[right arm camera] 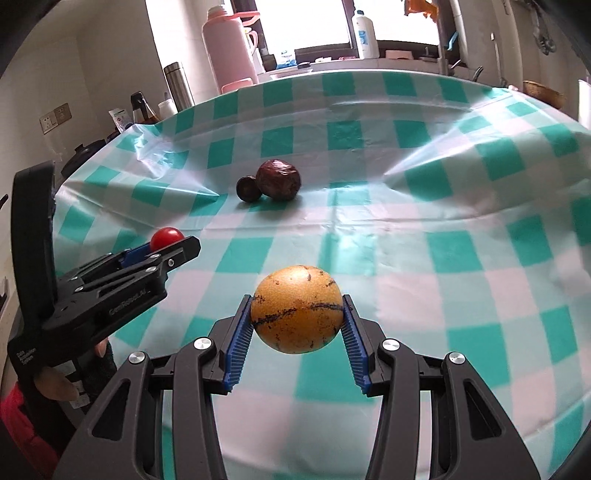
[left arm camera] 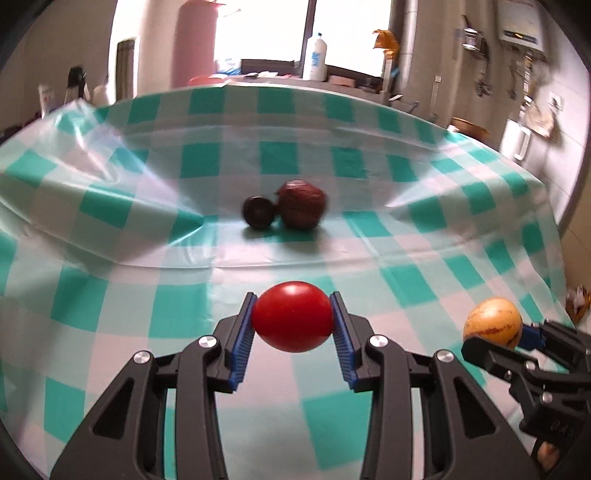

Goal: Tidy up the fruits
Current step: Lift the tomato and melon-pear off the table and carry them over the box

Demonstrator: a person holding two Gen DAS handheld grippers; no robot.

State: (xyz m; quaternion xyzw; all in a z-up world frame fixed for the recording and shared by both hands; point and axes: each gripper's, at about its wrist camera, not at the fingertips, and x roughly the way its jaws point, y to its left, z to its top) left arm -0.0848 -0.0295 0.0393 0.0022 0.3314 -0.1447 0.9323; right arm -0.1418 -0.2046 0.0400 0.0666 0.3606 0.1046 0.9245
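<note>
While held clear above the cloth, two fruits in two grippers, two more lying ahead at frame centre. Small dark round fruit (right arm camera: 250, 188) on the left, touching a larger wrinkled maroon fruit (right arm camera: 278, 180) on its right; both resting on the cloth, well apart from either gripper, nothing standing between.

In the right wrist view, lower left: left gripper (right arm camera: 167, 242) seen from the side, pinched onto a red tomato (right arm camera: 167, 237), only the tomato's top showing over the black finger. Part of a hand (right arm camera: 55, 384) on its grip at the far lower left, beside a red sleeve. In the left wrist view, lower centre: same tomato (left arm camera: 292, 316) gripped between the blue ribbed pads (left arm camera: 242, 341), pads pressing both its sides, off the cloth.

Lower centre of the right wrist view: right gripper (right arm camera: 297, 314) clamped on a yellow-orange round fruit (right arm camera: 297, 308) with dark speckled streaks, pads tight against both flanks, lifted above the cloth. Same fruit (left arm camera: 493, 322) at the lower right edge of the left wrist view, held in the right gripper (left arm camera: 517, 334), beside the left one and apart from it.

Underneath: table under a teal-and-white checked plastic tablecloth (right arm camera: 461, 258), glossy, creased into ridges at left and right. Beyond the far edge, upper frame: pink thermos (right arm camera: 229, 48), steel flask (right arm camera: 179, 85), white bottle (right arm camera: 365, 35) on a sill before a bright window. Wall socket (right arm camera: 55, 117) at the left; woven basket (right arm camera: 543, 92) at the far right.
</note>
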